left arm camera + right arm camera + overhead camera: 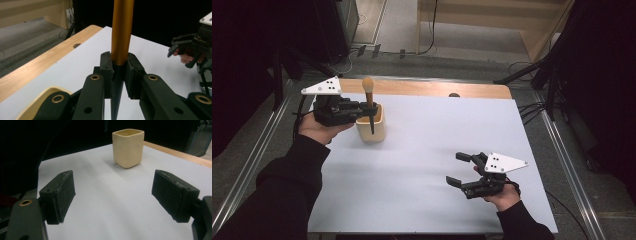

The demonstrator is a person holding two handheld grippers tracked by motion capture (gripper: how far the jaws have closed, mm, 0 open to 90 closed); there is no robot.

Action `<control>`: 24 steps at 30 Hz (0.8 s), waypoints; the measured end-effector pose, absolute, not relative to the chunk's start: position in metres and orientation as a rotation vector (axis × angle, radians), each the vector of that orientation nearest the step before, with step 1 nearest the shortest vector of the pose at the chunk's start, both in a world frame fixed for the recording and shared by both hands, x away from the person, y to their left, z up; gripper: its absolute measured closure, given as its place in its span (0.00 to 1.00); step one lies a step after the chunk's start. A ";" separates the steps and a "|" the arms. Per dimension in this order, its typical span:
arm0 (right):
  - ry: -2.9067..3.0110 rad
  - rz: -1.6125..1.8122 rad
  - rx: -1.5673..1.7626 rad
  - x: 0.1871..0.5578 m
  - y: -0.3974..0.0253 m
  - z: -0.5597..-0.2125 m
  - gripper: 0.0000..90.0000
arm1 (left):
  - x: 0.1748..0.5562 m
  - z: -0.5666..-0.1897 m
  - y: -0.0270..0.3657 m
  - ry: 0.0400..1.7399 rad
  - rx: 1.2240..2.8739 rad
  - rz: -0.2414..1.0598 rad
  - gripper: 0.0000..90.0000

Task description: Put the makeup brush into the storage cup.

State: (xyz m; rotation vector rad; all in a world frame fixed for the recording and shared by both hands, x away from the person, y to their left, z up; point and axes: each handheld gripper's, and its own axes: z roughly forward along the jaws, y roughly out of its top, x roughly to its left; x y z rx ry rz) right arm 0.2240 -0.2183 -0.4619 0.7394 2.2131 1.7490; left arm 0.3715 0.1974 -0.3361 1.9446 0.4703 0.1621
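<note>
A brush (pixel 368 92) with a rounded tan head, a gold ferrule (pixel 122 30) and a black pointed handle stands upright, head up. My left gripper (pixel 366 107) is shut on it where the ferrule meets the handle, the pads (pixel 107 68) pressing from both sides. The handle's tip hangs over a cream square cup (pixel 371 126), whose rim (pixel 43 96) shows just below the jaws. My right gripper (pixel 456 167) stands open near the table's front right with nothing between its fingers, facing the cup (pixel 128 147) from a distance.
The white tabletop (pixel 427 145) has a wooden strip (pixel 437 89) with a small hole along its far edge. Metal rails run along both sides on the floor. Cables lie beyond the table. The other hand's gripper (pixel 183 46) shows at the far right of the left gripper view.
</note>
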 end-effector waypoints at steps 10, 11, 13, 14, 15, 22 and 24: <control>2.233 1.745 0.721 0.226 -0.215 -0.463 0.22 | 0.391 -0.330 0.195 0.504 1.944 0.236 0.88; 2.221 1.743 0.722 0.226 -0.215 -0.463 0.22 | 0.396 -0.330 0.195 0.512 1.944 0.251 0.88; 2.215 1.750 0.727 0.225 -0.216 -0.462 0.22 | 0.400 -0.331 0.196 0.524 1.939 0.264 0.88; 2.215 1.750 0.727 0.225 -0.216 -0.462 0.22 | 0.400 -0.331 0.196 0.524 1.939 0.264 0.88; 2.213 1.753 0.726 0.225 -0.217 -0.461 0.22 | 0.403 -0.332 0.196 0.530 1.939 0.263 0.88; 2.204 1.753 0.723 0.225 -0.219 -0.461 0.22 | 0.413 -0.341 0.194 0.566 1.940 0.297 0.88; 2.193 1.757 0.730 0.223 -0.222 -0.460 0.22 | 0.415 -0.342 0.194 0.567 1.940 0.303 0.88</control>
